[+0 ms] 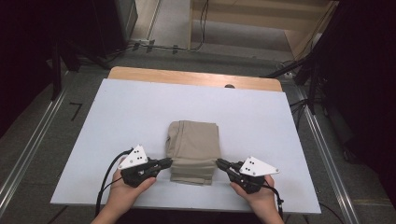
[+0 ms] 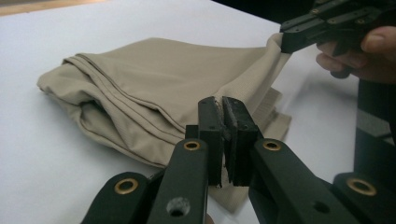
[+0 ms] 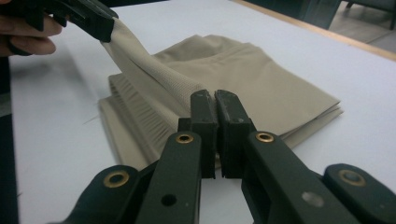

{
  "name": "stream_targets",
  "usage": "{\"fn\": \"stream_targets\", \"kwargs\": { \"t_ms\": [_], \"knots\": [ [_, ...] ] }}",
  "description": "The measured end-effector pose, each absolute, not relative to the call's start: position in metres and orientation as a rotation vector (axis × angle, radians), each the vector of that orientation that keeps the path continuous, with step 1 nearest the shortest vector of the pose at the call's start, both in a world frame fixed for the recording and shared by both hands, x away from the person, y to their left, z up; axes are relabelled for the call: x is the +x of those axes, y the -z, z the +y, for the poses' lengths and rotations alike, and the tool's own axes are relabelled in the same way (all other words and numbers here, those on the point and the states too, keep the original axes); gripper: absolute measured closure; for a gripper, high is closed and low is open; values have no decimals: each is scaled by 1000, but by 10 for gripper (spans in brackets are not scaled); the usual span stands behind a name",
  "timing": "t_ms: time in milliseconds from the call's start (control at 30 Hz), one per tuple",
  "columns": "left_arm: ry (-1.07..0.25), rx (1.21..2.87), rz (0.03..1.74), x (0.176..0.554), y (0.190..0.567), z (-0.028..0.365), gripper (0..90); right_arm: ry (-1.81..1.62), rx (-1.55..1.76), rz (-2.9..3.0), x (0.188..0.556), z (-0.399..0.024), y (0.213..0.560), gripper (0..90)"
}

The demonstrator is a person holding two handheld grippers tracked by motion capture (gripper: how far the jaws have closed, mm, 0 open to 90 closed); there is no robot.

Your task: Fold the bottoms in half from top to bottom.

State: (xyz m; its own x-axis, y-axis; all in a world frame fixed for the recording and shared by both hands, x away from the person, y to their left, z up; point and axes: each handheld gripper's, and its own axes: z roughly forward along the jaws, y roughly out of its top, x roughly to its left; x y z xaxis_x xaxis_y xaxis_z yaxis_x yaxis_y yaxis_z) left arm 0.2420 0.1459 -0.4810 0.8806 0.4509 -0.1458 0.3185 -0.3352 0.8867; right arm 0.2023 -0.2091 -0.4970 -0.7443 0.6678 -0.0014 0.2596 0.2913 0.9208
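Note:
A folded beige garment [image 1: 194,142] with a ribbed hem lies in the middle of the white board [image 1: 116,121]. My left gripper [image 1: 166,162] pinches the near left corner of its top layer. In the left gripper view the jaws [image 2: 223,112] are shut with a sliver of cloth [image 2: 154,79] between them. My right gripper [image 1: 220,163] grips the near right corner. In the right gripper view its jaws [image 3: 215,100] are closed where the raised ribbed edge [image 3: 154,77] runs in. The hem hangs lifted between the two grippers. A hand holds each gripper.
The white board lies on a wooden table whose far edge [image 1: 187,77] shows beyond it. Metal rails [image 1: 28,144] run along the floor on both sides. Cables [image 1: 154,46] and dark stands [image 1: 313,79] sit behind the table.

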Motion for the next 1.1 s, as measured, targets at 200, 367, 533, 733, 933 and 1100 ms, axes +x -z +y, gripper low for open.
{"fn": "stream_targets", "kwargs": {
  "t_ms": [200, 367, 533, 733, 933, 1100],
  "knots": [
    [-73, 1979, 488, 228, 481, 152, 668, -1461, 799, 2269, 186, -211, 502, 690],
    [-75, 1874, 539, 239, 467, 156, 545, -1590, 839, 2256, 181, -219, 484, 572],
    [-53, 1983, 585, 250, 481, 127, 785, -1538, 962, 2228, 197, -195, 486, 790],
    [-5, 2089, 664, 245, 505, 126, 835, -1311, 971, 2406, 201, -163, 512, 812],
    [11, 2071, 659, 249, 497, 135, 650, -1358, 965, 2457, 200, -169, 513, 586],
    [-30, 2023, 644, 278, 473, 133, 519, -1382, 994, 2365, 216, -183, 492, 409]
  ]
}}
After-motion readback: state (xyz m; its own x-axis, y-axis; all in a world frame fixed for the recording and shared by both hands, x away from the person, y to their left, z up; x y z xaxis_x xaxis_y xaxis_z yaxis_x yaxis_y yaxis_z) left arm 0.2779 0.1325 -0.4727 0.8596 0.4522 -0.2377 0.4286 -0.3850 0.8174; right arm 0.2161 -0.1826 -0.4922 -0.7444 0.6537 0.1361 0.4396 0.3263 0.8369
